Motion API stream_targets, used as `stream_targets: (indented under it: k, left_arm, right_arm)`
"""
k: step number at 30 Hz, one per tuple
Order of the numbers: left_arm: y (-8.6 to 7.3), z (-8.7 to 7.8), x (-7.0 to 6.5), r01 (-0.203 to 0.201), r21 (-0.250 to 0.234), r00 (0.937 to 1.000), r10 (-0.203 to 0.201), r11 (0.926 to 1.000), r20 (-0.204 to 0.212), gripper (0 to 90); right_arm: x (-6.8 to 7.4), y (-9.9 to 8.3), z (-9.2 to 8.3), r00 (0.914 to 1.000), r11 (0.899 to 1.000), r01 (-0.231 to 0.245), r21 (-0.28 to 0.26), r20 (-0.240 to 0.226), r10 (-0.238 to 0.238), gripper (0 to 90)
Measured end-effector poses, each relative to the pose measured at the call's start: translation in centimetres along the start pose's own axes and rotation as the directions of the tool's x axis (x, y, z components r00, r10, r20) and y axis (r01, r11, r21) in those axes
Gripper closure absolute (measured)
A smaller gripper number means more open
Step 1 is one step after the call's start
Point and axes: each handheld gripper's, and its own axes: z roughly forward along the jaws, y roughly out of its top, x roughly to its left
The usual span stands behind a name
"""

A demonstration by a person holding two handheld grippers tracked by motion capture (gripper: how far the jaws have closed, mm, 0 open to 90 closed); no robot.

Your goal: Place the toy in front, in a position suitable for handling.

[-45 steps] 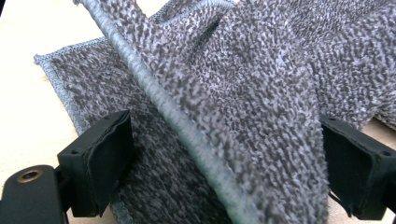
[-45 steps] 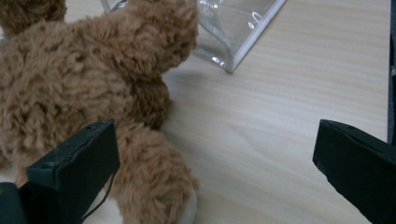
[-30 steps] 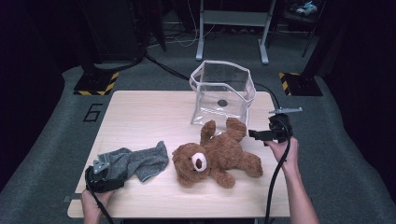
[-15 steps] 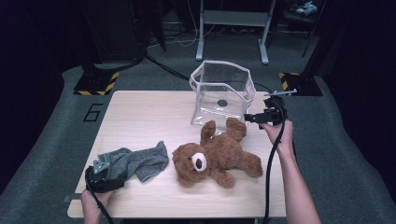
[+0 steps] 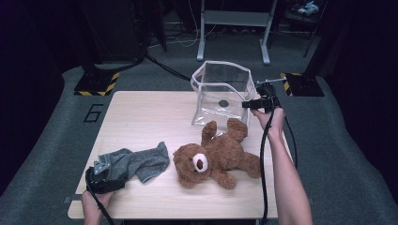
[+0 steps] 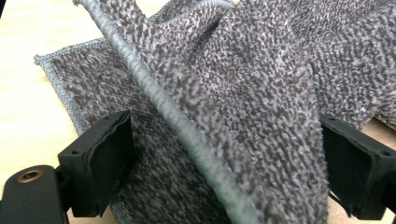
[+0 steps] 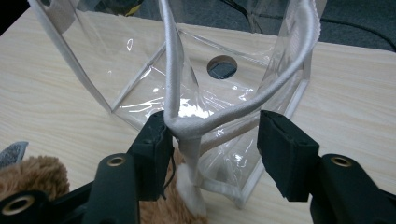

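On a pale wooden table (image 5: 141, 117), the right gripper (image 5: 251, 104) meets a clear plastic bag's (image 5: 220, 91) corner above a brown teddy bear (image 5: 213, 157), while the left gripper (image 5: 105, 180) rests on a grey towel (image 5: 138, 161).

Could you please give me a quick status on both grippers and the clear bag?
Right hand-held gripper closing around clear bag's white rim, not clamped. Left hand-held gripper open astride grey cloth. Teddy bear lies against the bag.

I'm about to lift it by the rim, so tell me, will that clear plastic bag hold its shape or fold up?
The clear bag will probably sag: its thin walls already crease and its white rim bows between the right tongs. It looks light and empty, so a push would likely slide or tip it.
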Motion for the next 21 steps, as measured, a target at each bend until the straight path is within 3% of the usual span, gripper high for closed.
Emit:
stream_targets:
  k: [8, 9, 12, 16, 21]
  left_arm:
    - [0.0, 0.0, 0.0, 0.0, -0.001, 1.0, 0.0, 1.0, 0.0, 10.4]
    - [0.0, 0.0, 0.0, 0.0, -0.001, 1.0, 0.0, 1.0, 0.0, 10.4]
    - [0.0, 0.0, 0.0, 0.0, -0.001, 1.0, 0.0, 1.0, 0.0, 10.4]
    - [0.0, 0.0, 0.0, 0.0, -0.001, 1.0, 0.0, 1.0, 0.0, 10.4]
    - [0.0, 0.0, 0.0, 0.0, -0.001, 1.0, 0.0, 1.0, 0.0, 10.4]
  right_arm:
    - [0.0, 0.2, 0.1, 0.9989, 0.999, 0.016, -0.029, 0.045, -0.015, 60.6]
    - [0.0, 0.2, 0.1, 0.9983, 0.999, 0.021, -0.034, 0.054, -0.019, 67.3]
    - [0.0, 0.4, 0.1, 0.9955, 0.998, 0.041, -0.046, 0.087, -0.037, 74.0]
    - [0.1, 0.6, 0.3, 0.9922, 0.997, 0.051, -0.057, 0.117, -0.044, 76.9]
    - [-0.3, 1.1, 0.5, 0.9862, 0.997, 0.03, -0.065, 0.165, -0.019, 79.3]
